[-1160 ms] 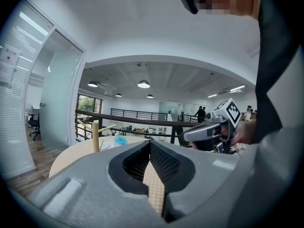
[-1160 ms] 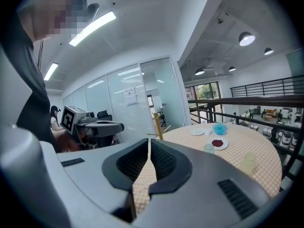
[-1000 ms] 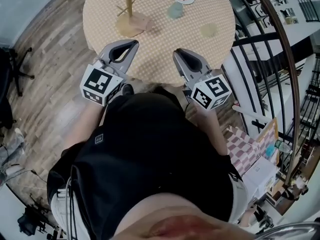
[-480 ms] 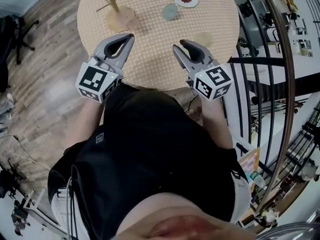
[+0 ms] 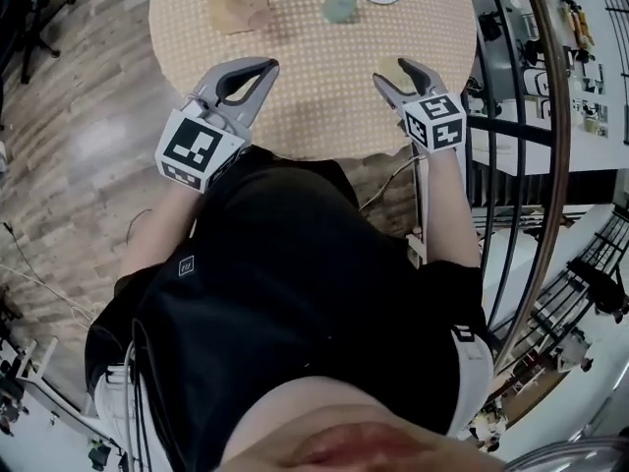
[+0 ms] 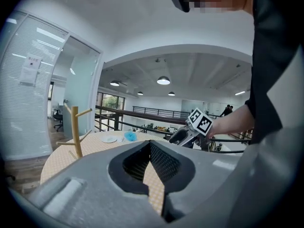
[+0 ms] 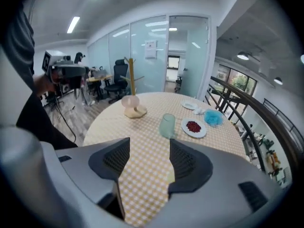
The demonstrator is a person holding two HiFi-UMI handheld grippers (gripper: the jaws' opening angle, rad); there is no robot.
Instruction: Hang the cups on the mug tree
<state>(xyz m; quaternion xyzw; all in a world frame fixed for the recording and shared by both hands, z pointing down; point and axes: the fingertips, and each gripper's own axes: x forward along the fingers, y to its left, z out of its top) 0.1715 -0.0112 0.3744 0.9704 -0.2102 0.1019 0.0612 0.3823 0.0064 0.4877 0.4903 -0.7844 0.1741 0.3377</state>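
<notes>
Step in hand: reaching for a cup, none lifted yet, judged from the bare pegs.
Right tongs point(image 7: 149, 141): opening, pads spread, only checked cloth between them; nothing pinched.
Left tongs point(image 6: 149, 144): tips pressed together, empty, held over the near edge of the table point(image 5: 295, 136) at 7 o'clock from its middle.
Yellow cup point(image 5: 390, 66): just beside the right tongs in the head view, with only a pale sliver against the right pad in the right gripper view; likely the nearest pick.
Green cup point(image 7: 167, 126): upright at 12 o'clock from the right tongs, well beyond the tips.
Pink cup point(image 7: 129, 101): at the foot of the mug tree point(image 7: 130, 77), at 11 o'clock, touching or just beside the base; cannot tell which.
Plate point(image 7: 194, 127): at 1 o'clock, holding something red, just beside the green cup; best kept clear of.
Doing it well: spread fully before closing in; straddle the cup wall or the handle squarely; close slowly to avoid tipping a light cup.
Handle: not visible on any cup from here, so worth finding before gripping, since the peg must pass through it.
Risk: a glancing pad sliding the yellow cup off the near edge.
</notes>
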